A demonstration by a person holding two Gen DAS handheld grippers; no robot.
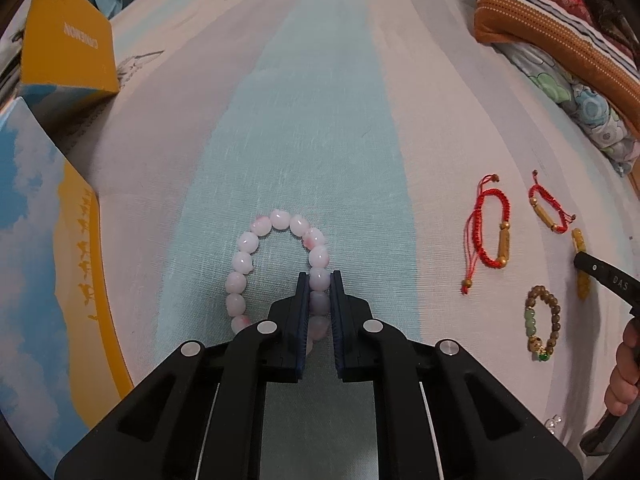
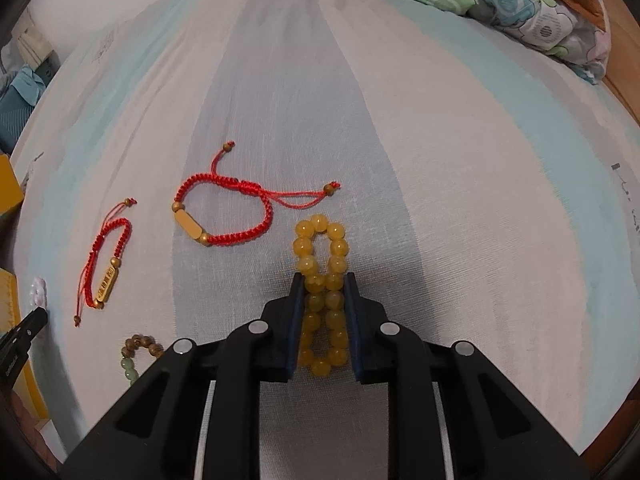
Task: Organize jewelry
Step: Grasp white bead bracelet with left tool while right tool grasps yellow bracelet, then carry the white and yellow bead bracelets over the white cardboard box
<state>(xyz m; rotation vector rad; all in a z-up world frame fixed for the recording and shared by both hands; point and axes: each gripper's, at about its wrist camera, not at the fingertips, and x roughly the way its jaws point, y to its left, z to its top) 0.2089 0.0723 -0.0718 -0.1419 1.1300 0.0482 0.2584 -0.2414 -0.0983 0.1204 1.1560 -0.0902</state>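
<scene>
A pink-white bead bracelet (image 1: 256, 256) lies on the striped bedsheet; my left gripper (image 1: 320, 280) is shut on its right side. My right gripper (image 2: 323, 282) is shut on a yellow bead bracelet (image 2: 320, 240), squeezed into a narrow loop between the jaws; it also shows in the left wrist view (image 1: 579, 248). Two red cord bracelets with gold tubes lie nearby, one larger (image 2: 228, 216) and one smaller (image 2: 106, 268). A brown and green bead bracelet (image 1: 542, 322) lies below them, and shows partly in the right wrist view (image 2: 136, 354).
An open yellow and blue box (image 1: 60, 240) stands at the left, its lid (image 1: 68, 44) behind it. Pillows and a floral quilt (image 1: 560, 40) are piled at the far right. A small clear item (image 1: 554, 424) lies near the hand.
</scene>
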